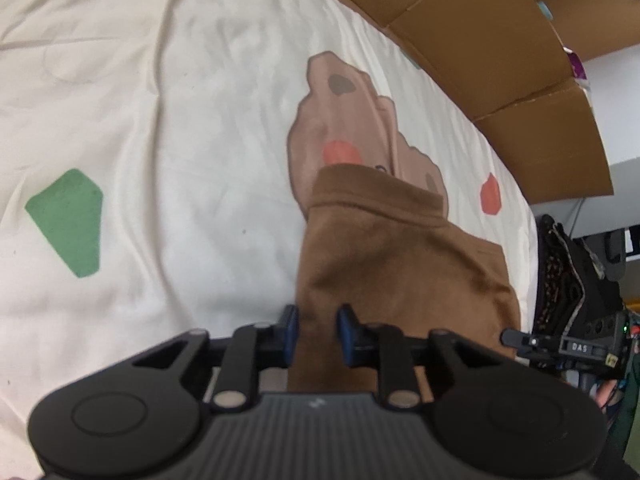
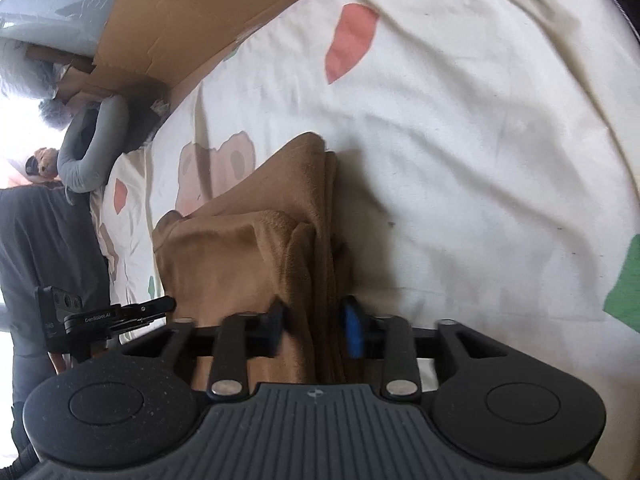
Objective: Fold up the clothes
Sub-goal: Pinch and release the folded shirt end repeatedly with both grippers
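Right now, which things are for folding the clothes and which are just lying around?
For the folding:
- brown garment
- left hand-held gripper, garment between its fingers
- right hand-held gripper, garment between its fingers
- patterned bed sheet underneath

Just lying about:
- cardboard boxes along the bed's far edge
- grey neck pillow
- stuffed toy

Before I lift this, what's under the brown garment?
The brown garment lies on a cream bedsheet printed with a tan animal shape that it partly covers. Anything else beneath the cloth is hidden.
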The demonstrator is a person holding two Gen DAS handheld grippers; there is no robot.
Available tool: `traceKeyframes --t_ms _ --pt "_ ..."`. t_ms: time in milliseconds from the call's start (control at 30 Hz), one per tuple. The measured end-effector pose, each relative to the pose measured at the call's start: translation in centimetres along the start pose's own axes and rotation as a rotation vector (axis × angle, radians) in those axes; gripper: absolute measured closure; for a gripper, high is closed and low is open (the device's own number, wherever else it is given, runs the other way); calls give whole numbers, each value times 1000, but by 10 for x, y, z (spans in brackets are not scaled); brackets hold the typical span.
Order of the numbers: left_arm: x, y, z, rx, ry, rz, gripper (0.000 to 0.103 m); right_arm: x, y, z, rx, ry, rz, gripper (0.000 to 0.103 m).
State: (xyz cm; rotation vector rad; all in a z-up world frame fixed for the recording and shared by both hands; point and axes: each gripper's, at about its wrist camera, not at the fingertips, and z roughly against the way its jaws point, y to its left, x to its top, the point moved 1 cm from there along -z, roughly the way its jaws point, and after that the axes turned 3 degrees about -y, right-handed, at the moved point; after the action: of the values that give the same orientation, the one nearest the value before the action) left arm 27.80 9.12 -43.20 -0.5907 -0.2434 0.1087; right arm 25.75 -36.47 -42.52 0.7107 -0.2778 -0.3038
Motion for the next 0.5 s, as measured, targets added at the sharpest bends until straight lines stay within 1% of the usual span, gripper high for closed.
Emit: traceKeyframes --t_ms 33,67,167,267,333,433,500 --pt "0 0 0 0 0 -4 64 0 -3 1 -4 -4 -9 50" --pt "-1 -1 -1 -2 0 -10 58 1 -5 0 1 -4 -22 51" --pt "-2 -1 -2 -13 1 -21 53 1 -9 -2 12 -3 -37 51" --pt "-2 1 -4 -28 4 -20 52 3 -9 -5 8 -7 -33 51" --pt "0 4 -7 -49 8 -1 52 5 -9 -8 8 -10 -34 51" --pt "4 7 -11 -83 13 25 52 7 -9 -19 34 5 -53 47" --pt "6 8 -13 -104 16 36 54 8 -7 -26 55 15 -54 43"
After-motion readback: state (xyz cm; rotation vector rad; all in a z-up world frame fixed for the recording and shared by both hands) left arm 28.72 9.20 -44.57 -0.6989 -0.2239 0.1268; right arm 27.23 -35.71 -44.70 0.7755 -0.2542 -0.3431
